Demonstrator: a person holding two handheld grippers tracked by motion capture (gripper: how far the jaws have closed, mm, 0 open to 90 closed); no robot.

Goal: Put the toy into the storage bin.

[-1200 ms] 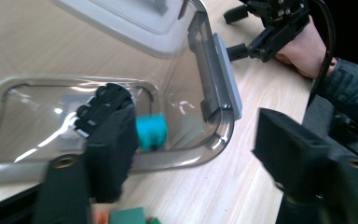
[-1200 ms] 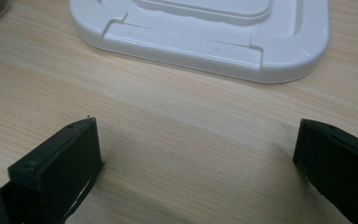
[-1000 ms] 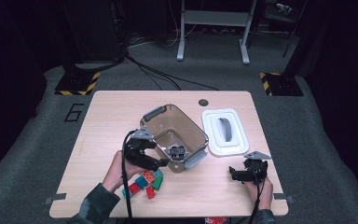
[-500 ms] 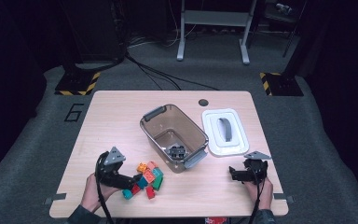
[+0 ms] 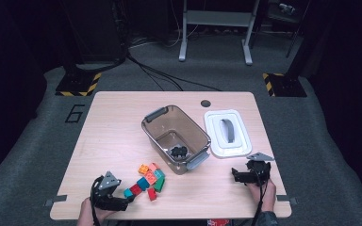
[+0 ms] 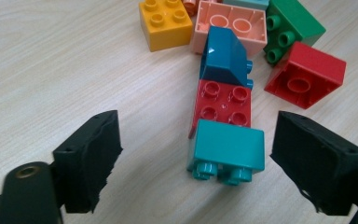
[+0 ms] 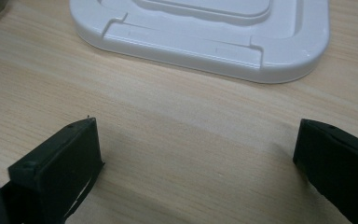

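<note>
While your left gripper [image 6: 200,154] sits low at the table's seven o'clock corner, its jaws stand apart with the teal brick [image 6: 226,151] between them and neither pad touching it; they have just been closing in from wider, and nothing is gripped yet. That teal brick lies on its side at the near end of the pile, its studs toward you, and it touches the red brick [image 6: 222,103] at its twelve o'clock; a blue sloped brick [image 6: 223,58] sits beyond that, the yellow brick [image 6: 165,23] at eleven o'clock, and a second red brick [image 6: 307,74] tipped at two o'clock. Centre the teal brick before you squeeze, since it sits nearer your right-hand pad; ease the gripper sideways so both pads meet its flat sides together; go no deeper, or I judge you may catch the red brick too. Lift straight up, then carry toward the open bin [image 5: 175,136] at the table's centre, where a dark piece [image 5: 179,151] already lies in the bottom. The white lid [image 5: 227,134] rests flat at the bin's three o'clock. Your right gripper [image 7: 196,154] rests at the five o'clock corner, jaws wide and empty over bare table [image 5: 118,127], the lid at its twelve o'clock; leave it parked.
</note>
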